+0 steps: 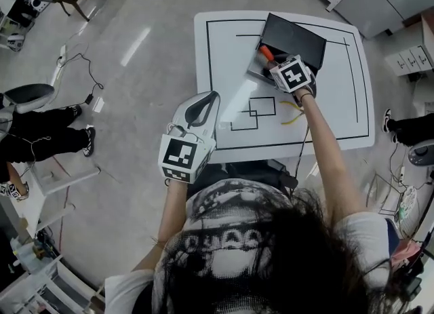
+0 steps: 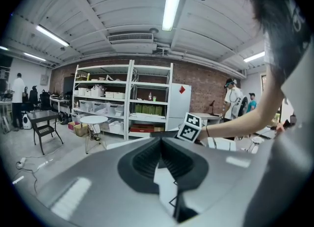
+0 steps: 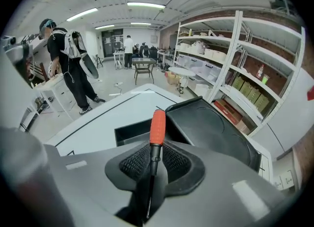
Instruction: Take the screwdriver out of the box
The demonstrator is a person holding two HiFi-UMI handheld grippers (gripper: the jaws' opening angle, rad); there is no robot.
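Note:
The screwdriver (image 3: pixel 157 123) has an orange-red handle and a thin dark shaft. My right gripper (image 3: pixel 155 145) is shut on the shaft just below the handle and holds it slightly above the open black box (image 3: pixel 128 133). The box's lid (image 3: pixel 212 132) stands open behind. In the head view the box (image 1: pixel 296 40) sits at the far side of the white table (image 1: pixel 342 119). There the right gripper (image 1: pixel 270 62) is at the box's near left corner, with the orange handle (image 1: pixel 266 53) showing. My left gripper (image 1: pixel 211 97) hangs over the table's near left edge, shut on nothing.
A thin yellow item (image 1: pixel 291 117) lies on the table near my right forearm. Black lines and squares mark the tabletop. A seated person's legs (image 1: pixel 41 136) are at the left and a shoe (image 1: pixel 386 120) at the right. Shelves (image 2: pixel 122 98) and a round white table (image 2: pixel 93 120) stand beyond.

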